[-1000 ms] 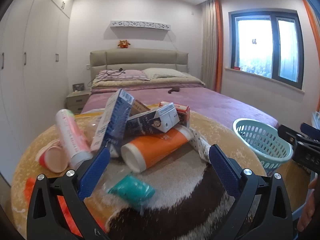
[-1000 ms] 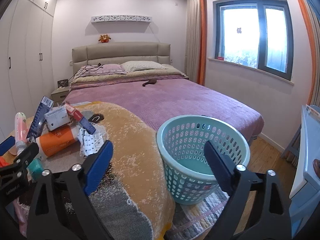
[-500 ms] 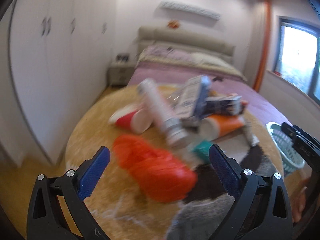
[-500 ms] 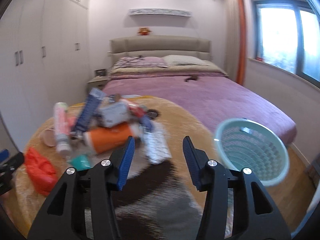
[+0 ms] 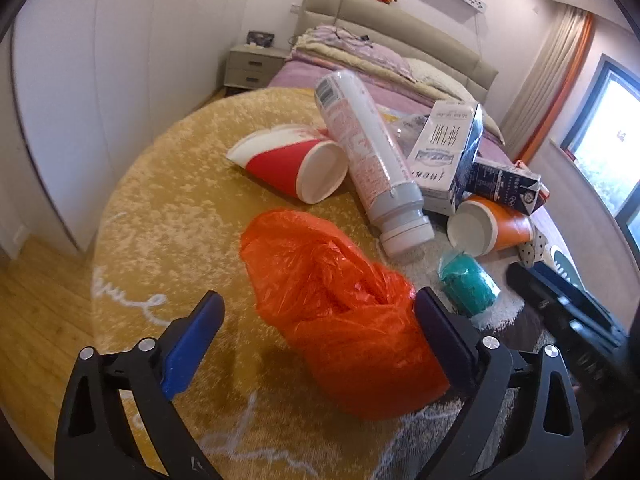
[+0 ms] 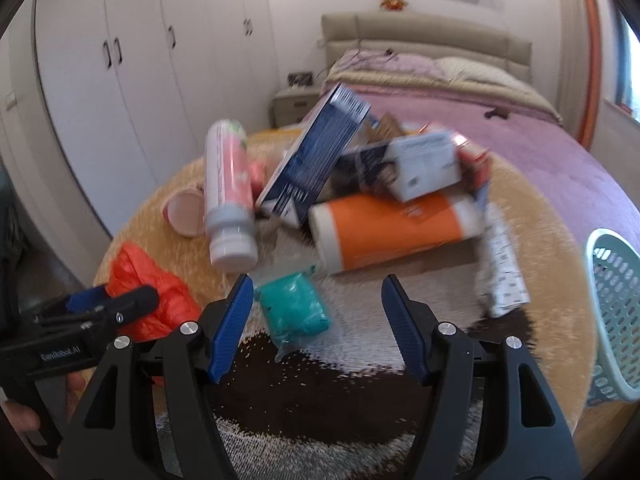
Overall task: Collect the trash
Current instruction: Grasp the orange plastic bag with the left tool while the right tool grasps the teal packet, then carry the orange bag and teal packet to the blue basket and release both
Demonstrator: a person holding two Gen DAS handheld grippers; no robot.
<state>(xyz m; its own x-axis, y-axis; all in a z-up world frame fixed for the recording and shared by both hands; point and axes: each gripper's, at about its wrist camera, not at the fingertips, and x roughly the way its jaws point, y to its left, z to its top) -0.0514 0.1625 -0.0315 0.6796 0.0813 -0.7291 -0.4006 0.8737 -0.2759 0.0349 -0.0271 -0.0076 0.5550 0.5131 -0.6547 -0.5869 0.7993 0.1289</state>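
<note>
Blue-padded fingers of the left gripper angle down, wide but closing around a crinkled orange plastic bag on the fuzzy round rug. Right gripper tilts down, opening, empty, a teal wad just ahead.

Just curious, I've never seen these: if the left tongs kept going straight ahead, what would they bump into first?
Most likely the orange plastic bag, which lies between the closing left tongs; depth is hard to judge.
</note>
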